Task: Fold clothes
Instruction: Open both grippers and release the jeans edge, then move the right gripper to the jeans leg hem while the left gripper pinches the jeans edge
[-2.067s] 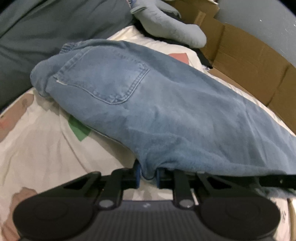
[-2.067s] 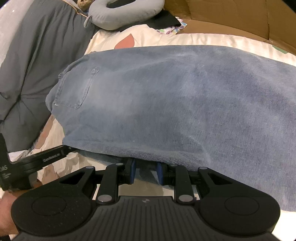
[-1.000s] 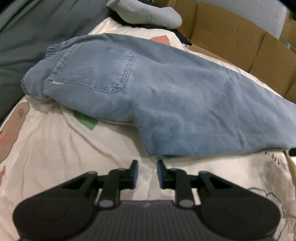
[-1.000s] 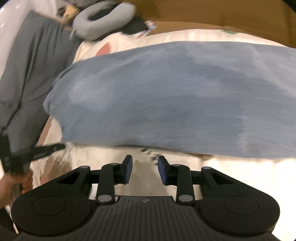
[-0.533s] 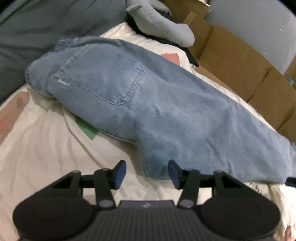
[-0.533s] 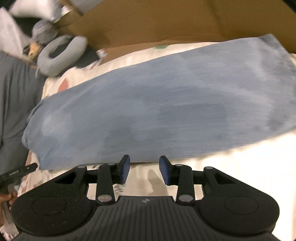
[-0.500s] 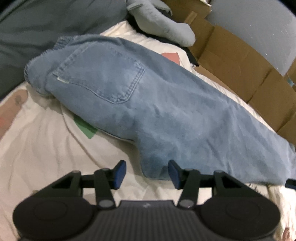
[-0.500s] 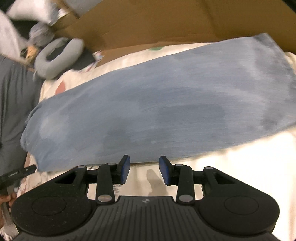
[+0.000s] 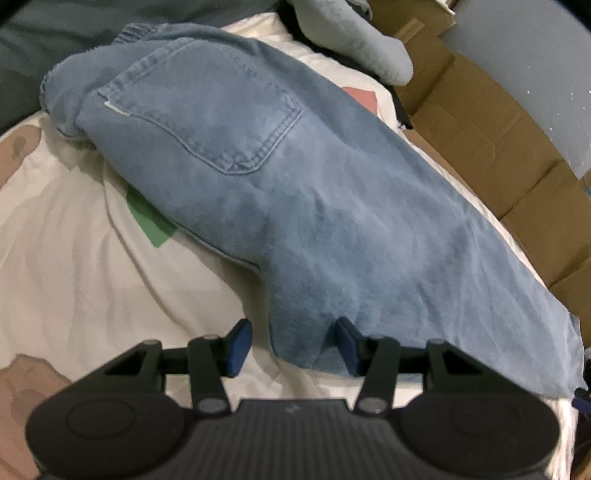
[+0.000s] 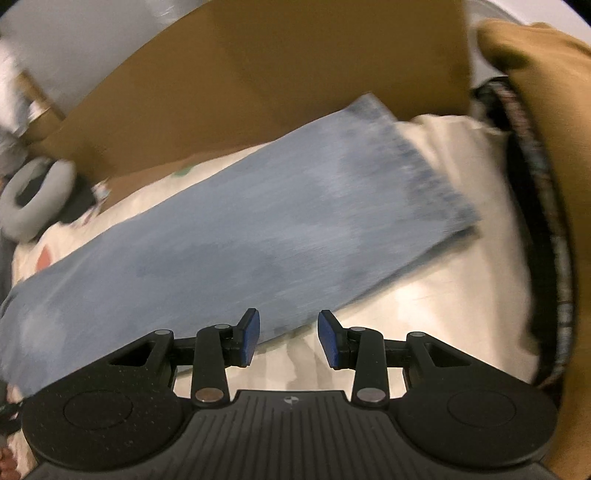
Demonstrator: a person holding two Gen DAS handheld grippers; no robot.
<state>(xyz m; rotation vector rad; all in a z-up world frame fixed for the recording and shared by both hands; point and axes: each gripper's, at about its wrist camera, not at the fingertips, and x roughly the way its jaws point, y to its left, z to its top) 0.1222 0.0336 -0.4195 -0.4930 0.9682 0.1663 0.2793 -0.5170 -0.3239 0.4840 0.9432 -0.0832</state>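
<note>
My left gripper (image 9: 293, 345) has its jaws spread wide, with the crotch corner of the jeans (image 9: 295, 192) lying between the two blue pads; the right pad touches the denim edge, the left pad stands clear over the bed sheet (image 9: 92, 266). From there the jeans run outward toward 11 o'clock, back pocket (image 9: 207, 110) facing up, waistband bunched at the far end against a dark grey blanket (image 9: 44, 22). The folded leg trails off toward 4 o'clock. A grey neck pillow (image 9: 354, 40) lies at 1 o'clock, cardboard (image 9: 498, 129) at 2 o'clock.

My right gripper (image 10: 289, 338) also has its jaws apart and empty, hovering at the near edge of the jeans (image 10: 240, 240) leg. The view is motion-blurred. The leg stretches from 9 o'clock to the hem at 1 o'clock, flat on the sheet. Cardboard (image 10: 277, 74) stands at 12 o'clock, the neck pillow (image 10: 37, 192) at 10 o'clock, and a brown garment (image 10: 554, 110) at 3 o'clock.
</note>
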